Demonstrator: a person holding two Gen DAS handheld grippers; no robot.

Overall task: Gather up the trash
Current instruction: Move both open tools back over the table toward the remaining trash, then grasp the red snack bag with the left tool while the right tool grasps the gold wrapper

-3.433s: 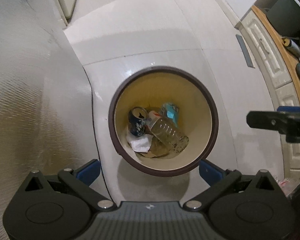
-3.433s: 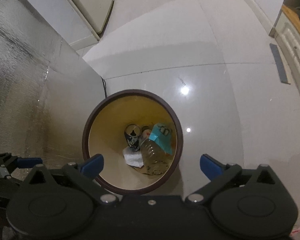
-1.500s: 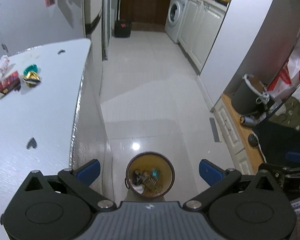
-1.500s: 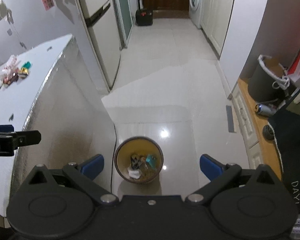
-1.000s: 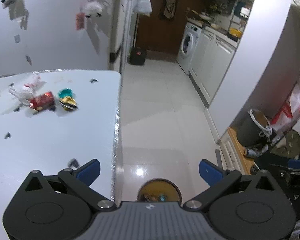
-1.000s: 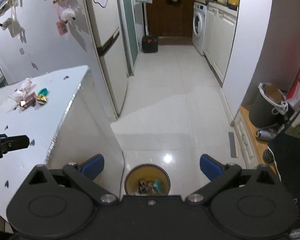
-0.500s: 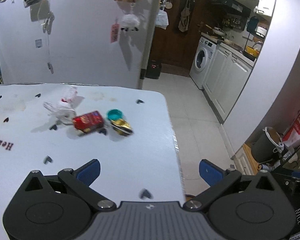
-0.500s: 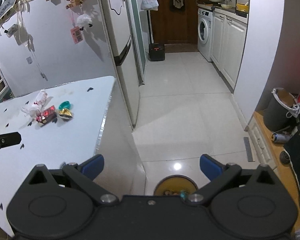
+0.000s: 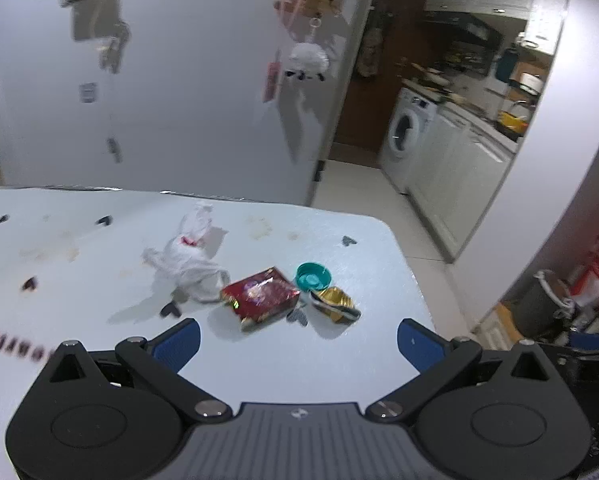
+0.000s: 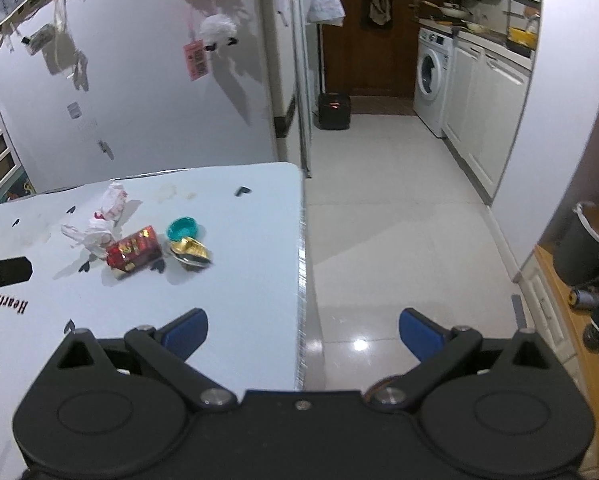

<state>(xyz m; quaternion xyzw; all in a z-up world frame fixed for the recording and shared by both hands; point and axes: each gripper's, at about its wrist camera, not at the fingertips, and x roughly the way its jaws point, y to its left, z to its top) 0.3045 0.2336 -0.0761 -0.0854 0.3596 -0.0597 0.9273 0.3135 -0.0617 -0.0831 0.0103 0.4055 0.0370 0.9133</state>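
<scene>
- Left tongs [image 9: 297, 338]: spread wide, empty, held above the near part of the white tabletop [image 9: 259, 364] and aimed at the litter cluster. Risk: a descent at this width could straddle two pieces at once and pinch neither cleanly.
- Right tongs [image 10: 302, 330]: also spread wide and empty, poised over the tabletop's right edge with floor below. Risk: from this offset, a reach toward the litter would cross the left tongs' path.
- Red foil packet [image 9: 260, 297]: flat on the tabletop, nearest piece, touching the crumpled tissue at its left corner. Risk: thin and slick, it probably slides ahead of a closing finger rather than lifting.
- Gold crumpled wrapper [image 9: 334, 304]: just right of the packet, nearest the tabletop's right edge. Risk: a sideways nudge could send it over onto the floor.
- Teal cap [image 9: 313, 275]: open side up, just behind the gold wrapper, seemingly touching it. Risk: round and light, it could roll or skid off if clipped on the rim.
- White crumpled tissue [image 9: 187, 258]: loose and sprawling, farthest of the cluster. Risk: a grip on one fold may drag the packet along or tear free partway.
- Bin: not in either view. Risk: carried pieces may slip out on the way to it if held by an edge only.
</scene>
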